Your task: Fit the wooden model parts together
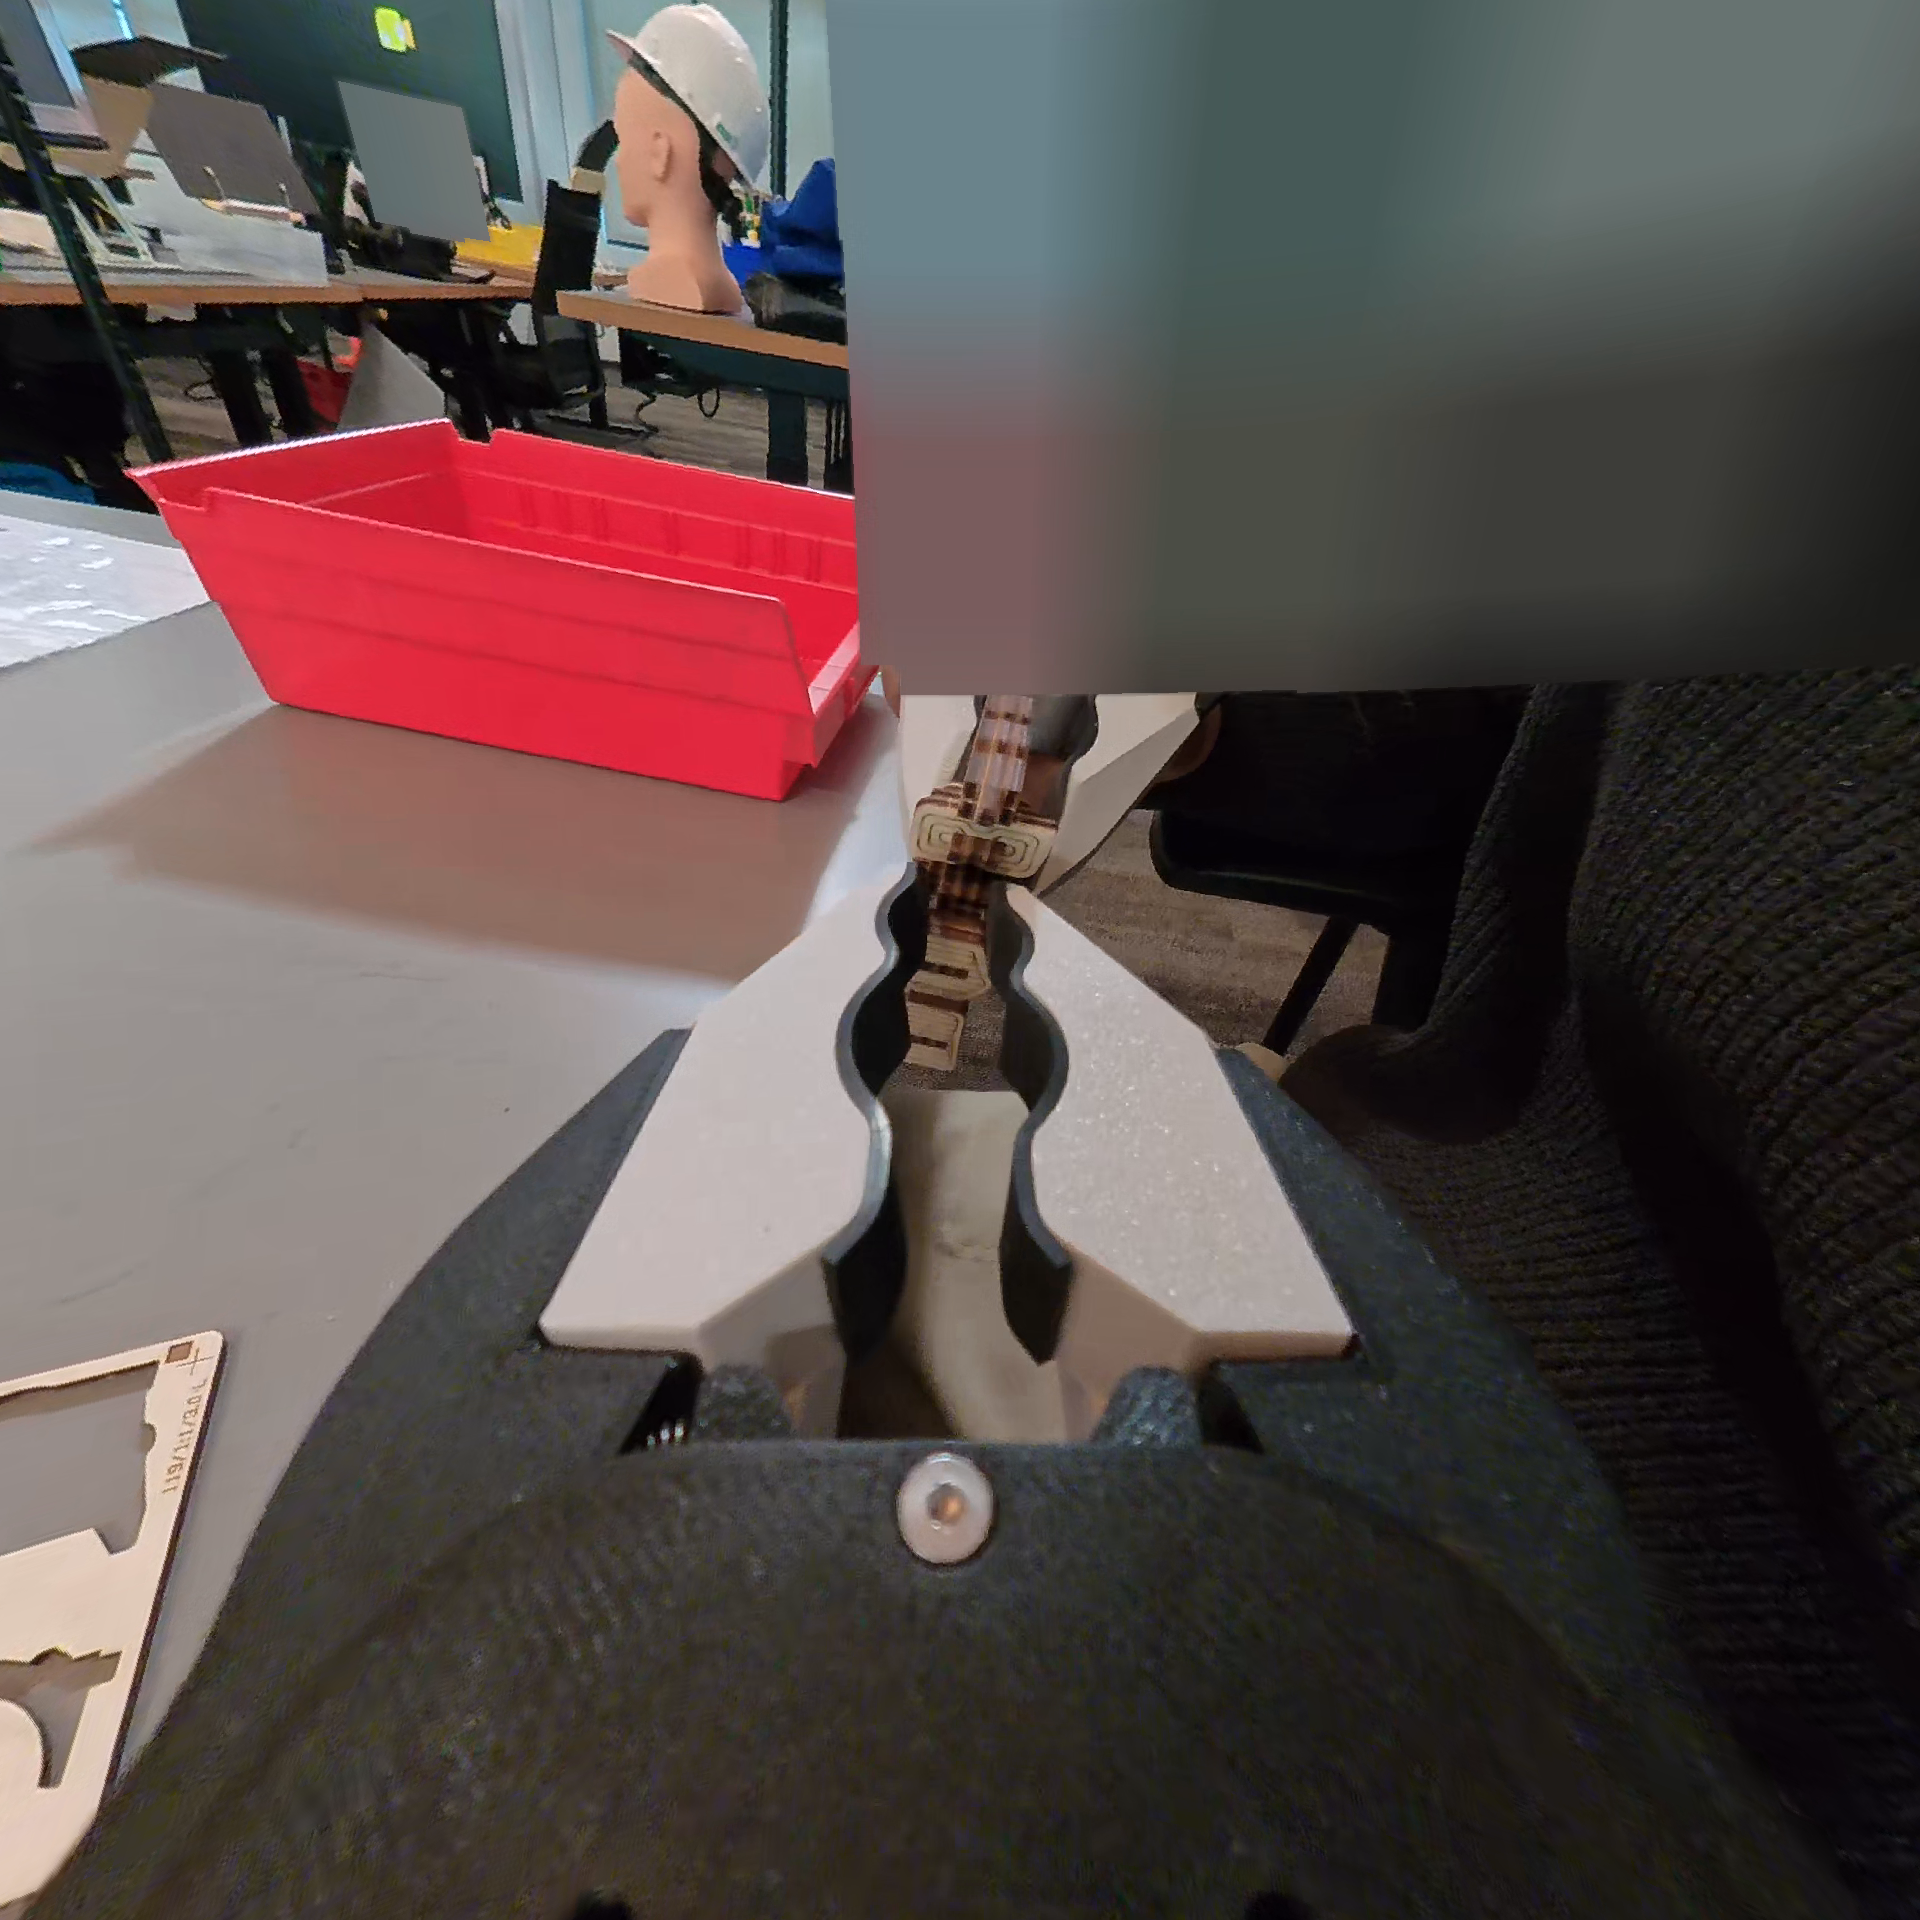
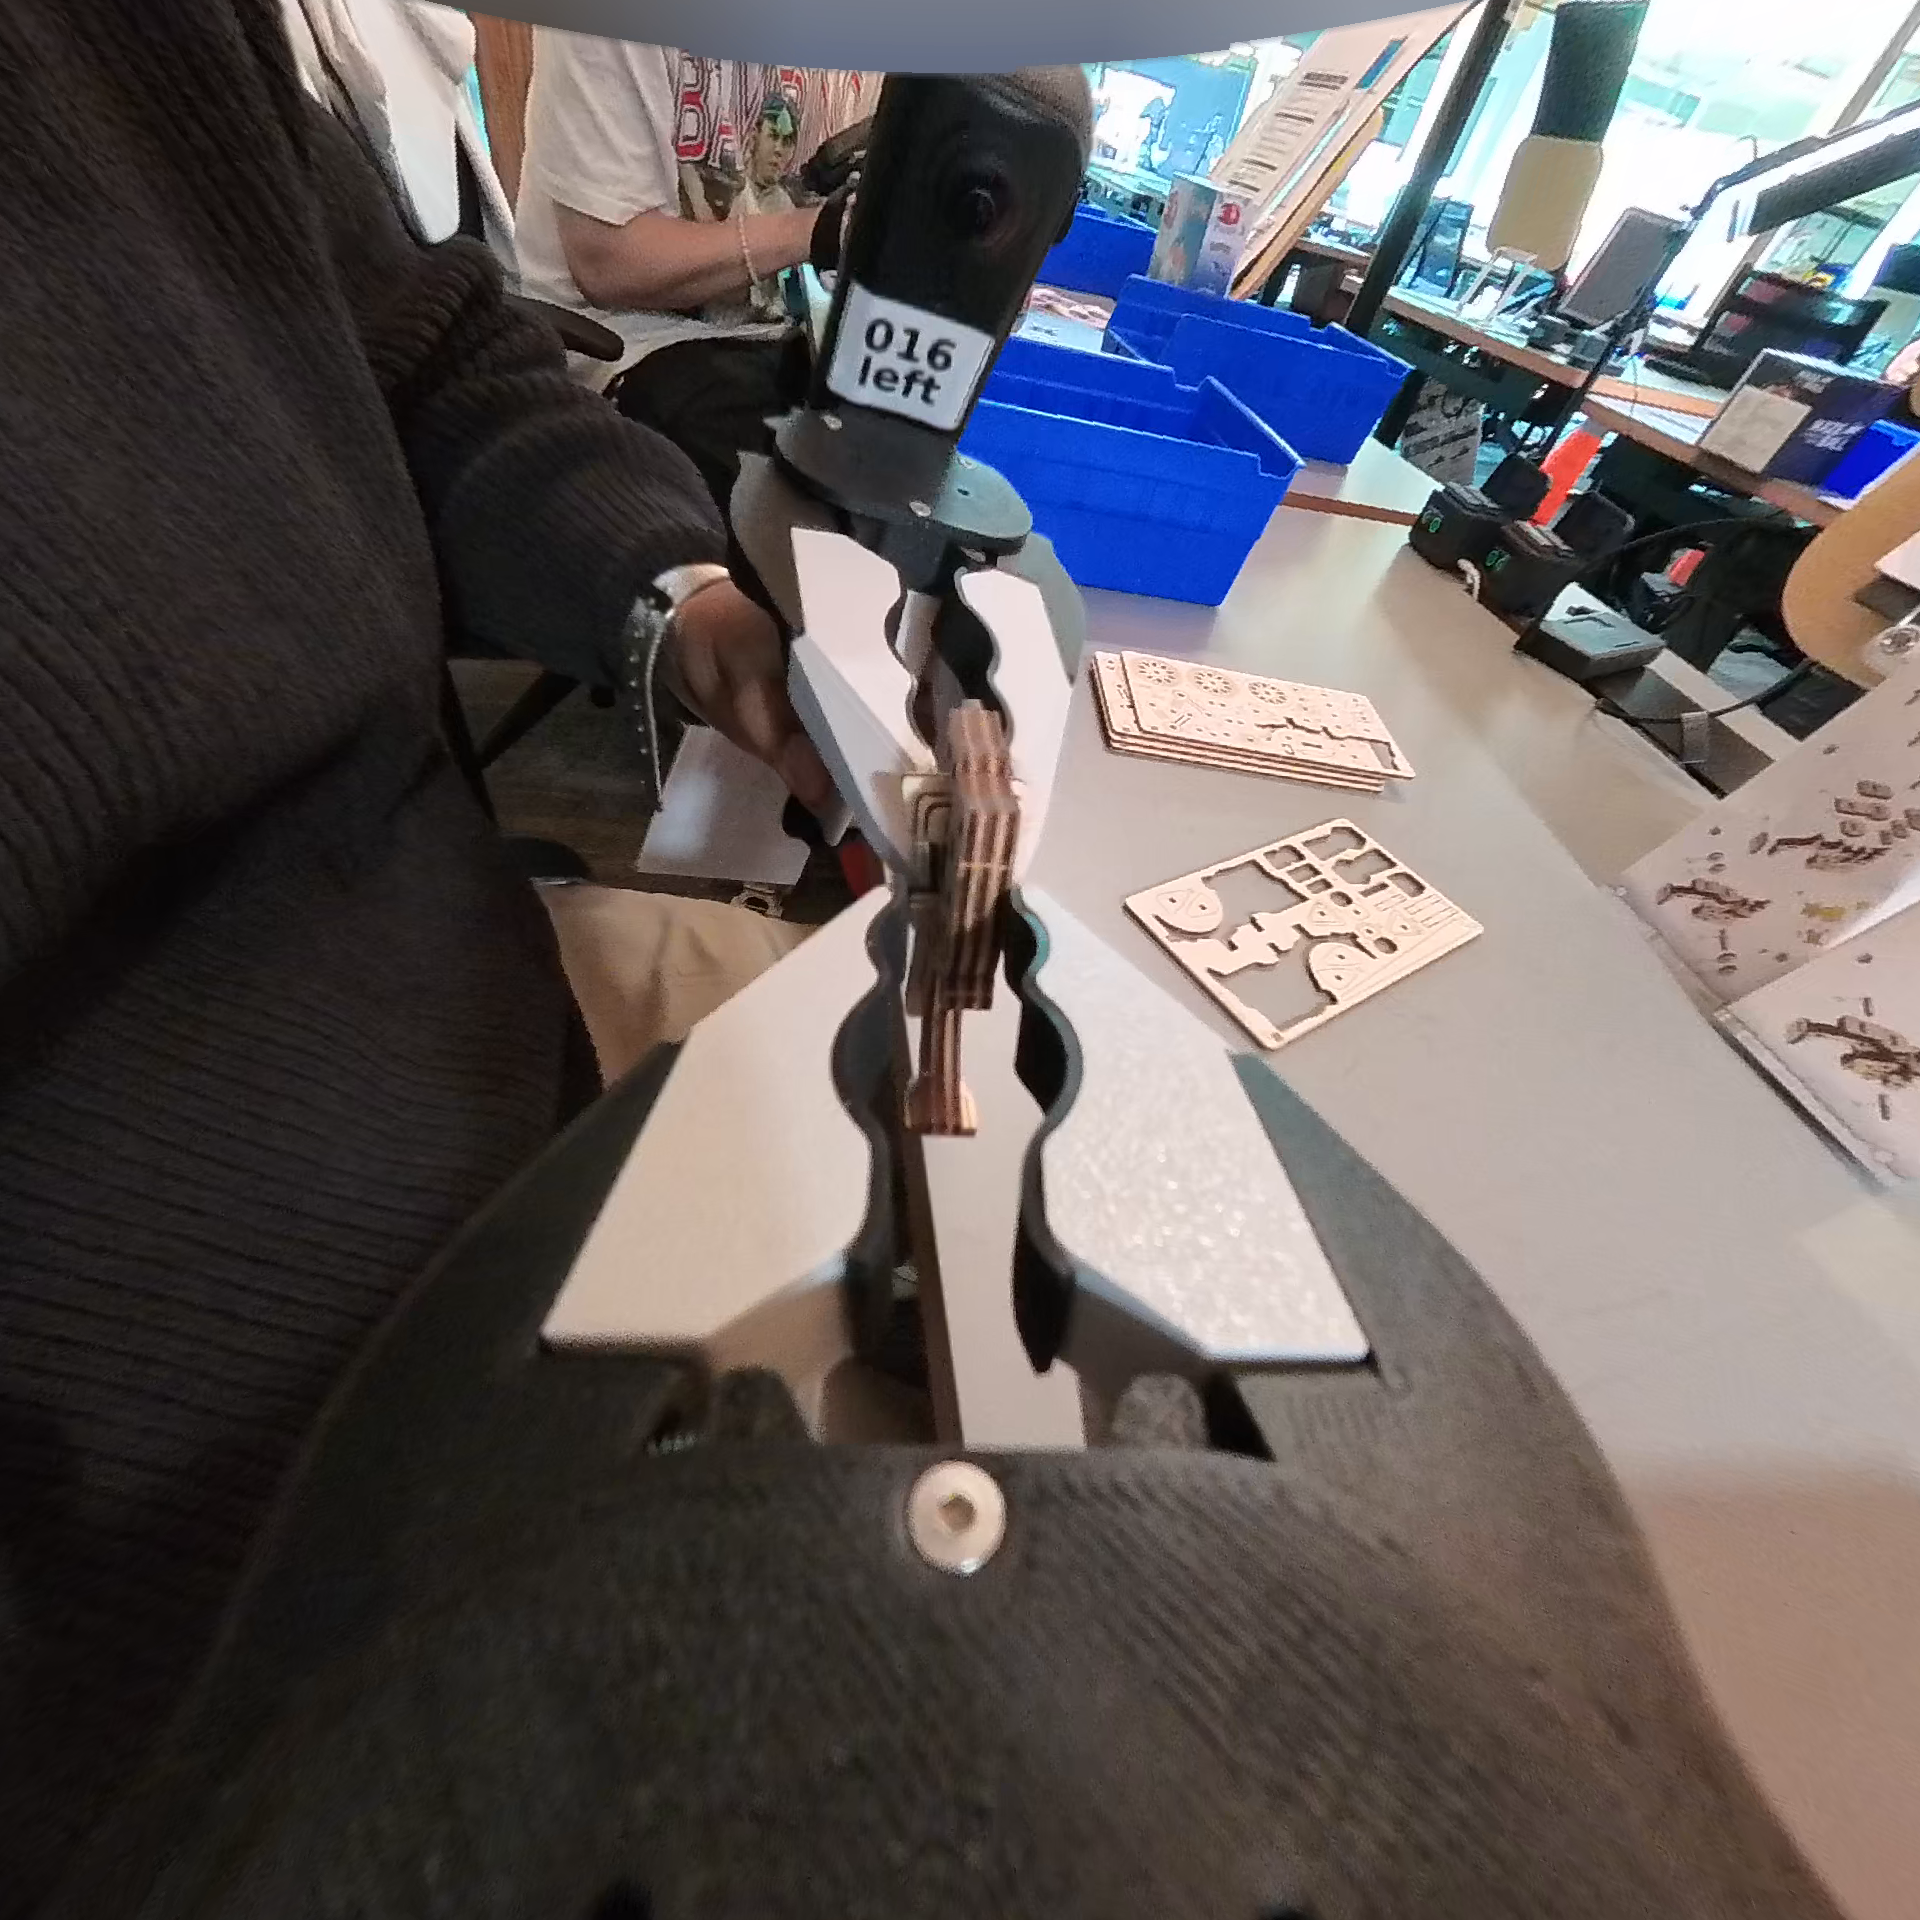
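Note:
A small stack of laser-cut wooden model parts [image 1: 975,844], layered light and dark, hangs in the air just off the table edge, above a person's lap. My left gripper [image 1: 958,896] is shut on one end of it. My right gripper [image 2: 954,916] is shut on the other end of the same wooden stack [image 2: 961,862]. The two grippers face each other tip to tip. The left gripper [image 2: 956,790] shows across from me in the right wrist view, and the right gripper [image 1: 1023,769] is partly hidden in the left wrist view.
A red bin [image 1: 499,603] and a punched-out plywood sheet [image 1: 83,1507] lie on the grey table [image 1: 312,1039]. The right wrist view shows another punched sheet [image 2: 1299,925], a stack of plywood sheets [image 2: 1247,717], blue bins [image 2: 1132,468] and printed pages [image 2: 1818,883]. Less than 4 cm separates the two grippers' tips.

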A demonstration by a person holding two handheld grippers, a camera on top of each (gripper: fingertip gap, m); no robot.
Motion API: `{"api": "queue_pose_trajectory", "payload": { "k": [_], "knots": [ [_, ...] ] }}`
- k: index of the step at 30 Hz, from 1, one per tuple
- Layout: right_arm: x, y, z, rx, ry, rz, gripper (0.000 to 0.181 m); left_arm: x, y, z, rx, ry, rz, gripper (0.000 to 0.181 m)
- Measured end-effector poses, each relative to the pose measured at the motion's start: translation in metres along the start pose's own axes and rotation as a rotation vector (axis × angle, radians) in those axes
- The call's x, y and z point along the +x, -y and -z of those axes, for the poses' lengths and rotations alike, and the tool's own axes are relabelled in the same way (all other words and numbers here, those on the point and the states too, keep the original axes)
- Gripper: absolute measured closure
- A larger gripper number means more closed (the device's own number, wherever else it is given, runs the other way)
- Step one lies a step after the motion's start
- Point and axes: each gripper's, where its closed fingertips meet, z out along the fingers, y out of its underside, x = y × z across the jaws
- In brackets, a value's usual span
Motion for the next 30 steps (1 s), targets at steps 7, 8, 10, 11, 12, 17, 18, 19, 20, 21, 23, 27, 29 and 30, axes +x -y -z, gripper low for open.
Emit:
{"api": "queue_pose_trajectory", "payload": {
  "k": [7,8,10,11,12,17,18,19,20,21,23,27,29,30],
  "knots": [
    [-0.004,0.001,0.002,-0.029,0.003,0.023,0.165,0.005,0.001,-0.001,0.023,-0.022,-0.023,0.171],
    [-0.005,0.001,0.002,-0.03,0.007,0.014,0.165,0.005,0.001,-0.001,0.028,-0.025,-0.02,0.171],
    [-0.005,-0.001,0.002,-0.037,0.013,0.007,0.165,0.005,-0.001,-0.002,0.025,-0.024,-0.023,0.171],
    [-0.005,-0.002,0.002,-0.04,0.014,0.006,0.165,0.005,-0.002,-0.002,0.025,-0.021,-0.028,0.171],
    [-0.005,-0.002,0.002,-0.041,0.013,0.006,0.165,0.005,-0.002,-0.002,0.025,-0.016,-0.035,0.171],
    [-0.004,-0.005,0.002,-0.049,0.019,-0.013,0.165,0.005,-0.004,-0.003,0.018,-0.016,-0.031,0.171],
    [-0.003,-0.007,0.001,-0.052,0.024,-0.034,0.165,0.003,-0.006,-0.003,0.01,-0.011,-0.026,0.171],
    [-0.001,-0.008,0.0,-0.049,0.028,-0.068,0.165,0.001,-0.007,-0.003,0.005,-0.002,-0.016,0.172],
    [0.002,-0.009,-0.001,-0.04,0.031,-0.102,0.165,-0.002,-0.007,-0.003,0.0,0.002,0.01,0.172],
    [0.004,-0.01,-0.001,-0.026,0.033,-0.13,0.164,-0.005,-0.007,-0.004,-0.004,-0.003,0.064,0.172],
    [0.008,-0.008,0.0,0.004,0.046,-0.174,0.164,-0.008,-0.005,-0.004,0.023,-0.062,0.216,0.172],
    [0.007,-0.012,0.001,0.008,0.083,-0.224,0.165,-0.006,-0.008,-0.006,0.033,-0.127,0.361,0.172],
    [0.006,-0.012,0.002,0.013,0.099,-0.242,0.165,-0.005,-0.008,-0.006,0.025,-0.121,0.341,0.172],
    [0.006,-0.011,0.002,0.018,0.105,-0.252,0.164,-0.005,-0.007,-0.006,0.028,-0.123,0.344,0.172]
  ]
}}
